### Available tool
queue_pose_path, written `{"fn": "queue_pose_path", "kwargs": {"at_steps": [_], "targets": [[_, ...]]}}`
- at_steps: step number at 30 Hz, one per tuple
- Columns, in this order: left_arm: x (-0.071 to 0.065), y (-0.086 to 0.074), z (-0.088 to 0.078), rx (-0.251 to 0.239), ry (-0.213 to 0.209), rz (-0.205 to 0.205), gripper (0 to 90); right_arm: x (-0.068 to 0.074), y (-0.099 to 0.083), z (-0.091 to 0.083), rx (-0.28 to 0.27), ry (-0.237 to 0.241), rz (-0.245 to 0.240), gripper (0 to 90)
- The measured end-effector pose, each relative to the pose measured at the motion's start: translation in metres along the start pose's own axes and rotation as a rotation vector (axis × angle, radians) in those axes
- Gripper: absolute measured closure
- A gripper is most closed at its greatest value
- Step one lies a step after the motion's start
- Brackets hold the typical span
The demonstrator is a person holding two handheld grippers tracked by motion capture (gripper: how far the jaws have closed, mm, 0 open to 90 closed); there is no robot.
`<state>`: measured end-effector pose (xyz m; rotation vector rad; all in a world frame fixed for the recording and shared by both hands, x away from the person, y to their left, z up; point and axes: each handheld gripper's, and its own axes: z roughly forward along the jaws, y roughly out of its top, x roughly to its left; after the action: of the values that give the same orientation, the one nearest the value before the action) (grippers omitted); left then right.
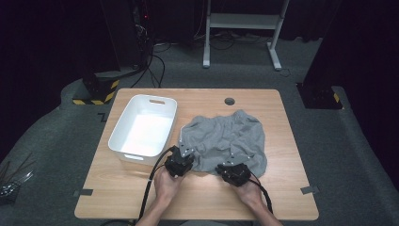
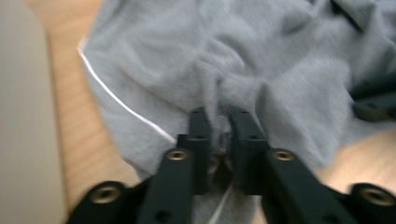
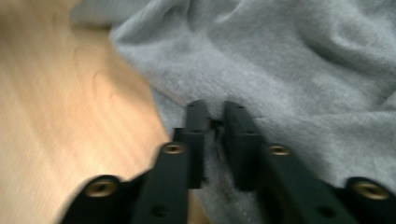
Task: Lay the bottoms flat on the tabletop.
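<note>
A crumpled grey pair of shorts (image 1: 226,136) lies on the right half of the wooden table (image 1: 197,197). My left gripper (image 1: 182,153) sits at the near left edge of the cloth. In the left gripper view its jaws (image 2: 219,116) are shut on a bunched fold of the grey fabric (image 2: 233,56), close to a white trim line (image 2: 121,105). At the near right edge, my right gripper (image 1: 231,165) pinches the hem. The right gripper view shows it (image 3: 215,112) shut on the grey cloth (image 3: 289,60), with bare table (image 3: 60,116) to its left.
An empty white bin (image 1: 117,127) stands on the table's left side, just left of my left gripper, and its wall (image 2: 23,116) also borders the left gripper view. A cable hole (image 1: 229,101) sits at the table's far edge. Cables trail toward the front edge.
</note>
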<state>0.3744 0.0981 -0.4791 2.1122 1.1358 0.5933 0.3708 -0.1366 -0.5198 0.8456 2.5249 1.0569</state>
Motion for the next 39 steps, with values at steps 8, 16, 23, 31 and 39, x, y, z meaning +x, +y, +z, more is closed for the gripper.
{"fn": "queue_pose_path", "kwargs": {"at_steps": [8,16,23,31,39], "targets": [[0.018,0.013,-0.017,-0.041,0.112,-0.037,84.9,-0.003,-0.026,-0.032,0.030,0.017,-0.023,89.0],[0.005,0.010,0.001,0.055,0.108,0.004,63.7,-0.009,-0.035,-0.057,-0.065,0.001,0.003,74.6],[-0.004,-0.010,-0.003,0.086,0.079,0.008,51.2,-0.026,0.000,-0.039,-0.099,-0.102,0.061,58.1],[0.005,-0.022,0.000,0.109,0.035,-0.024,75.7,-0.053,0.008,-0.005,0.031,-0.134,0.107,79.9],[0.016,-0.019,-0.033,0.054,0.076,-0.034,86.0,-0.060,0.021,-0.027,-0.042,-0.191,0.084,87.0]]}}
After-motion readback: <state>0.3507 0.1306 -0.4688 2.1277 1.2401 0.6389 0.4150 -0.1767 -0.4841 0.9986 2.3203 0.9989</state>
